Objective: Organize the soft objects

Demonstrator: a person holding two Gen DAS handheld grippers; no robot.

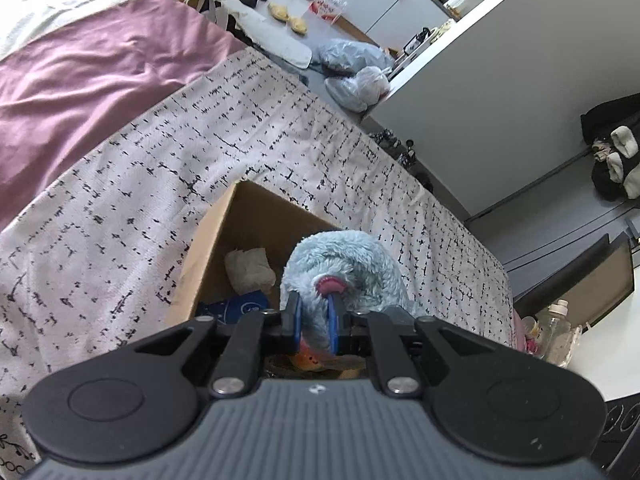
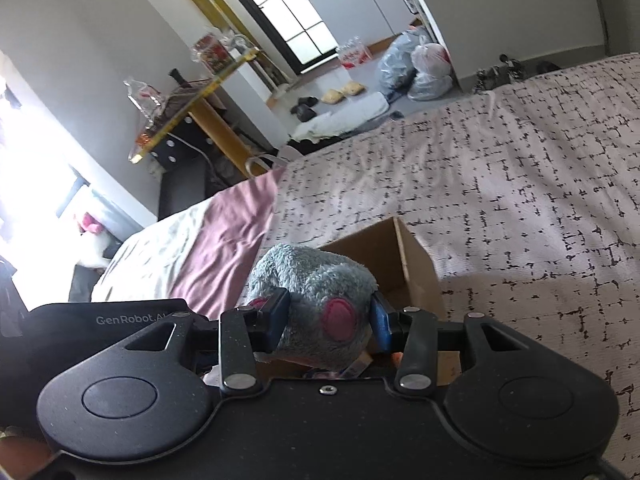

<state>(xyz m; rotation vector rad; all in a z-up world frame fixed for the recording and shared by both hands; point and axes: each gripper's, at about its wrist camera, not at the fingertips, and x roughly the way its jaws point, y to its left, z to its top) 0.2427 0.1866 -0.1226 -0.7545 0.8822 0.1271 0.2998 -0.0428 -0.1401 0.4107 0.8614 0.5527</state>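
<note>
Left hand-held gripper [image 1: 314, 316] & right hand-held gripper [image 2: 328, 322] both squeeze the fluffy blue plush toy [image 1: 340, 268], just over the open brown cardboard box [image 1: 208, 248] on the bed w/ black-marked white cover [image 1: 160, 160]. Lots of bare bed around.

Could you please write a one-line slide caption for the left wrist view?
Left gripper pinching a fluffy blue plush toy above an open brown cardboard box on the black-and-white patterned bedspread.
</note>
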